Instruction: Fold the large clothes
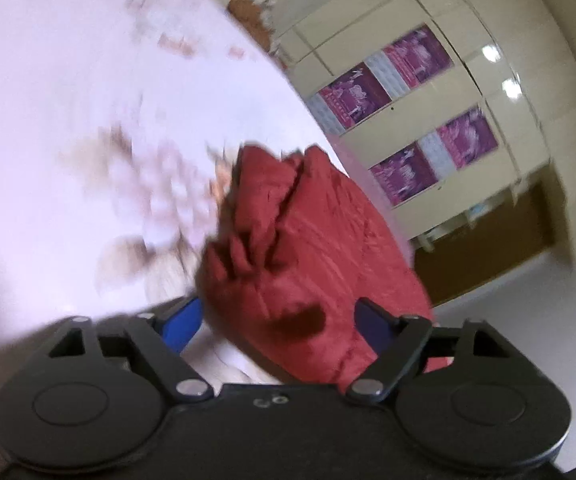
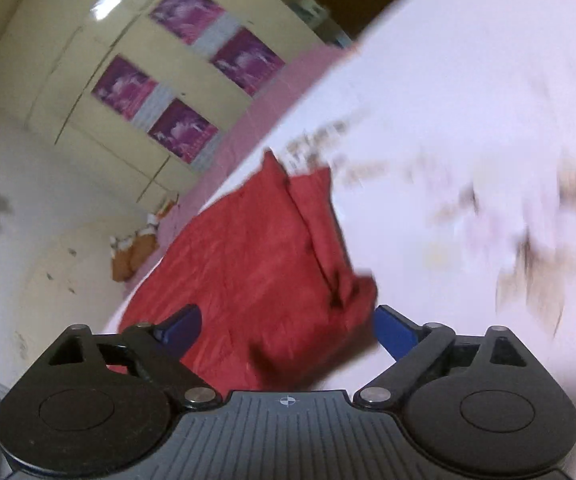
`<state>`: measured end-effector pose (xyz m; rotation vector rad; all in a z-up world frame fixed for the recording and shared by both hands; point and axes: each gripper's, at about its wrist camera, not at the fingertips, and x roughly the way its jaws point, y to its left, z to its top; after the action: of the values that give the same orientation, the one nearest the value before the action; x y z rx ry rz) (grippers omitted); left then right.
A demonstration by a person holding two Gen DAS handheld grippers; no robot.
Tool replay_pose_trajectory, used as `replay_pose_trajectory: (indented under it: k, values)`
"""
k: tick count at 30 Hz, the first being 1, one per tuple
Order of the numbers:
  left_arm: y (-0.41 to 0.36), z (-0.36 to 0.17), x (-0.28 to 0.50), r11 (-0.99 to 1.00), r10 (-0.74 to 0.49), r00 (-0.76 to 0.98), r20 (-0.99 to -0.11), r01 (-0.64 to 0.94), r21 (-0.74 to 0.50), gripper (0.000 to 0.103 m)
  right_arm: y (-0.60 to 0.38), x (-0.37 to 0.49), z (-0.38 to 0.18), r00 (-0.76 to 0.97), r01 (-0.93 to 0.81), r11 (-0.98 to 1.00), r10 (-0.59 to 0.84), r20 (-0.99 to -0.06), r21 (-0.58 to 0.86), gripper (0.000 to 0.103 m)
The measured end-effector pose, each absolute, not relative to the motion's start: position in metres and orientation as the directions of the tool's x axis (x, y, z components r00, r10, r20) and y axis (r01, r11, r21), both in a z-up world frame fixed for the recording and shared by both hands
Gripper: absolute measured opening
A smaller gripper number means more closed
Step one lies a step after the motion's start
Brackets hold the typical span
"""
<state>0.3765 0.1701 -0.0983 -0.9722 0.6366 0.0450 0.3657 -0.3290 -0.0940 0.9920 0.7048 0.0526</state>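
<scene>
A: Garment? 
B: Red cloth (image 1: pixel 307 248) (image 2: pixel 256 264), creased and bunched, lower centre of both frames, lying on the pale patterned bed (image 1: pixel 68 100) (image 2: pixel 467 100).

A: Fingers? 
B: Left gripper (image 1: pixel 278 320) and right gripper (image 2: pixel 288 330): blue fingers (image 1: pixel 184 322) (image 2: pixel 393 330) spread wide, gripping nothing.

A cream wardrobe (image 1: pixel 427 92) with purple posters (image 1: pixel 353 94) stands beyond the white patterned bed sheet (image 1: pixel 88 80), ceiling lights (image 2: pixel 106 4) reflected on it.

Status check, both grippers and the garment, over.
Left gripper open, right gripper open. Red garment bunched on bed, between both jaws, ungripped. Nothing blocking.
</scene>
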Motion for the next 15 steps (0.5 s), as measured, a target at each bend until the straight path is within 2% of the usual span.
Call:
replay_pose_trajectory:
  k: [5, 8, 10, 11, 12, 13, 14, 15]
  values:
    - [0.164, -0.108, 0.403, 0.553, -0.244, 0.836, -0.491, -0.296, -0.779, 0.079, -0.33, 0.364, -0.106, 0.799, 0.297, 0.501, 0.336, -0.499, 0.813, 0.089]
    - [0.161, -0.113, 0.421, 0.565, -0.233, 0.841, -0.488, -0.291, -0.772, 0.072, -0.328, 0.377, -0.109, 0.804, 0.291, 0.497, 0.336, -0.491, 0.817, 0.088]
    - [0.158, -0.111, 0.428, 0.594, -0.228, 0.836, -0.499, -0.287, -0.752, 0.067, -0.322, 0.388, -0.109, 0.798, 0.288, 0.524, 0.332, -0.504, 0.802, 0.076]
    - [0.157, -0.112, 0.433, 0.608, -0.226, 0.827, -0.514, -0.293, -0.738, 0.057, -0.321, 0.393, -0.109, 0.799, 0.284, 0.532, 0.329, -0.503, 0.798, 0.076]
    - [0.156, -0.112, 0.436, 0.617, -0.222, 0.82, -0.527, -0.3, -0.727, 0.05, -0.319, 0.401, -0.111, 0.795, 0.284, 0.542, 0.328, -0.51, 0.791, 0.07]
    - [0.156, -0.113, 0.435, 0.622, -0.227, 0.817, -0.53, -0.297, -0.724, 0.043, -0.318, 0.405, -0.111, 0.784, 0.292, 0.549, 0.331, -0.524, 0.783, 0.052]
    - [0.156, -0.114, 0.437, 0.626, -0.24, 0.811, -0.533, -0.291, -0.724, 0.032, -0.317, 0.407, -0.114, 0.776, 0.292, 0.547, 0.345, -0.529, 0.784, 0.045]
    - [0.155, -0.112, 0.438, 0.634, -0.239, 0.811, -0.534, -0.287, -0.718, 0.027, -0.317, 0.409, -0.114, 0.775, 0.286, 0.542, 0.355, -0.523, 0.791, 0.034]
